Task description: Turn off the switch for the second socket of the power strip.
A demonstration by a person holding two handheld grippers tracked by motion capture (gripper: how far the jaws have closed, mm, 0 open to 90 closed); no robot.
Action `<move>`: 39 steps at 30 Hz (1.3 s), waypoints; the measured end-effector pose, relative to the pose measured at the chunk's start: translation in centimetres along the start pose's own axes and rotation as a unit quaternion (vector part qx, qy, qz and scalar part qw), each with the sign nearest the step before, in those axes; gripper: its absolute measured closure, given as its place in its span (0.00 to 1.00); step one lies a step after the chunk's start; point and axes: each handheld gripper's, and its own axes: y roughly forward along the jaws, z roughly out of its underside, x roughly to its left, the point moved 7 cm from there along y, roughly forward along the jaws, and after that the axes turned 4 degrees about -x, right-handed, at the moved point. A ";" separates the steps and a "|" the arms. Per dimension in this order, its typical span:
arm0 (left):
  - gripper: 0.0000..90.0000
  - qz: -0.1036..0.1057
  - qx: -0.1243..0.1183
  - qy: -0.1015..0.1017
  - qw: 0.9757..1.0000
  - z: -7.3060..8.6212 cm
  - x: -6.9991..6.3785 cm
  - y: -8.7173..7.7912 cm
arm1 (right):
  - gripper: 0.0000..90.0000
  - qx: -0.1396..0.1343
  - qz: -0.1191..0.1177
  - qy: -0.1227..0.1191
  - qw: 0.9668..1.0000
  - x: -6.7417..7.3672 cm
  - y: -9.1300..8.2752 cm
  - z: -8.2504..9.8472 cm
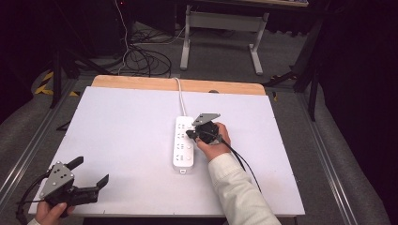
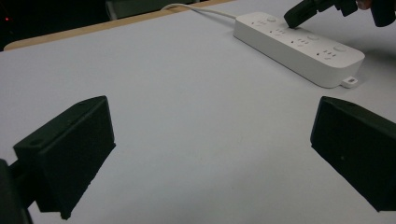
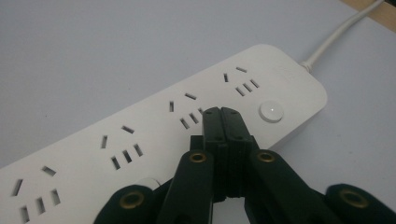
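Power strip [image 3: 154, 135] has the right tongs [image 3: 222, 112], pinched together, on its switch row; next, press (left tongs [image 2: 205, 154] idle, wide).

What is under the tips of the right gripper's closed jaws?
The white power strip: the right gripper sits over its second socket group, beside a round button. The spot directly beneath the tips is covered, so contact cannot be confirmed.

No text, label, brand or number can be read on anything here.
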 end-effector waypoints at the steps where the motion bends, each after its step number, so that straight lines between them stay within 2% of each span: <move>1: 0.01 0.000 0.000 0.000 1.000 0.0 0.0 0.0 | 1.00 0.000 0.000 0.000 1.000 0.0 0.0 0.0; 34: 0.01 0.001 0.001 0.000 1.000 0.0 -0.1 0.1 | 1.00 -0.014 0.007 0.005 1.000 0.0 0.1 0.3; 36: 0.01 0.000 0.001 0.002 1.000 0.0 -0.1 0.0 | 1.00 -0.012 0.011 -0.005 1.000 0.1 0.1 0.3; 39: 0.01 0.000 0.002 0.002 1.000 0.0 -0.1 0.1 | 1.00 -0.011 0.014 -0.004 1.000 0.2 0.1 0.3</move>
